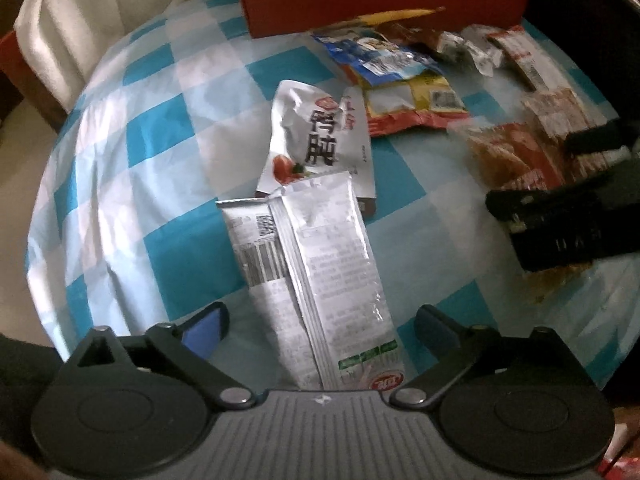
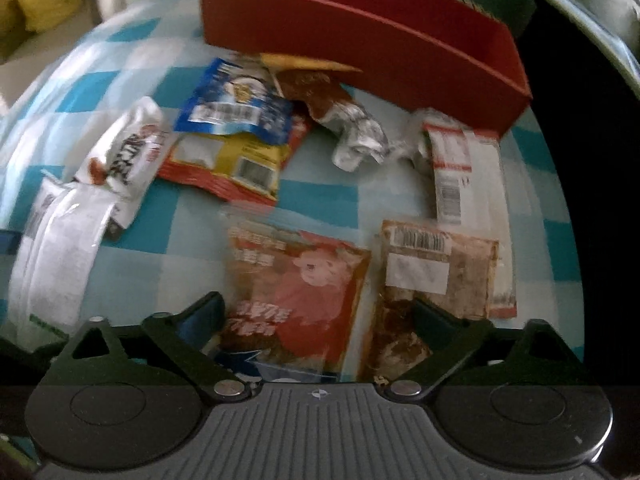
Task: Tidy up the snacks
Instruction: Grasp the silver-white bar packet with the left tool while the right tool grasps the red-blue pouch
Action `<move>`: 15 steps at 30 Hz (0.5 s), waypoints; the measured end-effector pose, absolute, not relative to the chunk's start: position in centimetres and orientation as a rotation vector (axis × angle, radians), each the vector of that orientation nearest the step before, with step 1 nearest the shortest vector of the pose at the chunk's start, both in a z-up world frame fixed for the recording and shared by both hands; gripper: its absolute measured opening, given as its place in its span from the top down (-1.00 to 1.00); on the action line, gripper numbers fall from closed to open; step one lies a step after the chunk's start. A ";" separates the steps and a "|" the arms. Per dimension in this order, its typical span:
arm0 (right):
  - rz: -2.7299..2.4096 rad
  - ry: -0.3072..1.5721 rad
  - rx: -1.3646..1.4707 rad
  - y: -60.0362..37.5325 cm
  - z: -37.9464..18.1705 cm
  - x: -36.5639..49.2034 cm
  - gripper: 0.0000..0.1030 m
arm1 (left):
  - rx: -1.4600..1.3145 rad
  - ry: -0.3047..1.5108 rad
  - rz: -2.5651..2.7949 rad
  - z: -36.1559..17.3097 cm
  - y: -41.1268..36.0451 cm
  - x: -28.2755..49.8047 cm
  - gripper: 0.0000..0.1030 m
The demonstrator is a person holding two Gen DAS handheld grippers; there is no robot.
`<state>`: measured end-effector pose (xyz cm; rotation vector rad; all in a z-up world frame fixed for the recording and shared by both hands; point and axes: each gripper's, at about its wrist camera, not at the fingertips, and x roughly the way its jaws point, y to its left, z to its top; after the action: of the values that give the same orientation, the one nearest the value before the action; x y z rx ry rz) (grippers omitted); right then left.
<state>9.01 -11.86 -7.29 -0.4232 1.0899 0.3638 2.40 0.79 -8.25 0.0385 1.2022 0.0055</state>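
Observation:
A red cardboard box point(image 1: 380, 4) stands at the far side of the checked tablecloth point(image 1: 140, 140); it also shows in the right wrist view point(image 2: 360, 48). My left gripper point(image 1: 320, 320) is open, its jaws either side of a silver-white snack packet point(image 1: 332, 280) lying on the cloth. A white pouch with black characters point(image 1: 316, 132) lies just beyond it. My right gripper point(image 2: 316, 312) is open above an orange-red snack packet point(image 2: 296, 292), with a brown packet point(image 2: 436, 272) beside its right finger. The right gripper shows in the left wrist view point(image 1: 560, 220).
Several more snacks lie before the box: a blue packet point(image 2: 236, 104), a yellow-red packet point(image 2: 228, 164), a foil-wrapped brown piece point(image 2: 344, 120) and a long red-white packet point(image 2: 460, 168). The table edge curves off to the right. A pale cloth point(image 1: 80, 20) hangs at the back left.

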 end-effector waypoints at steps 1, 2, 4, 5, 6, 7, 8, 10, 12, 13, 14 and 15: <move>0.380 1.081 -0.434 -11.7 -7.1 8.8 -0.77 | 0.025 1.204 0.018 -8.1 1.0 2.5 -0.73; 0.395 1.078 -0.433 -11.6 -7.0 8.6 -0.70 | 0.013 1.204 0.028 -7.9 1.2 2.5 -0.64; 0.408 1.081 -0.408 -11.8 -6.7 8.6 -0.59 | 0.001 1.196 0.053 -7.5 1.5 2.6 -0.36; 0.424 1.092 -0.385 -11.9 -6.5 8.8 -0.32 | 0.006 1.188 0.056 -7.2 1.5 2.6 -0.12; 0.429 1.110 -0.354 -12.4 -6.3 8.7 -0.34 | 0.006 1.185 0.050 -7.0 1.5 2.6 -0.03; 0.432 1.115 -0.339 -12.7 -6.1 8.7 -0.33 | 0.004 1.189 0.047 -6.9 1.5 2.6 -0.01; 0.433 1.116 -0.333 -12.8 -6.0 8.7 -0.30 | 0.003 1.191 0.046 -6.9 1.5 2.6 0.02; 0.433 1.116 -0.320 -13.0 -6.0 8.8 -0.28 | -0.008 1.191 0.050 -6.7 1.6 2.6 0.10; 0.442 1.113 -0.298 -13.1 -5.6 8.7 -0.17 | -0.018 1.181 0.045 -6.2 1.8 2.6 0.17; 0.446 1.110 -0.282 -13.3 -5.5 8.7 -0.14 | -0.016 1.173 0.047 -6.0 1.8 2.6 0.17; 0.449 1.109 -0.270 -13.5 -5.3 8.6 -0.09 | -0.012 1.162 0.047 -5.8 1.8 2.6 0.18; 0.449 1.107 -0.259 -13.9 -5.0 8.6 -0.06 | -0.009 1.152 0.047 -5.6 1.8 2.5 0.19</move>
<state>8.59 -13.86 -5.03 -0.2593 1.1068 0.4495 2.52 1.82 -5.56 -0.0086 1.1520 0.0468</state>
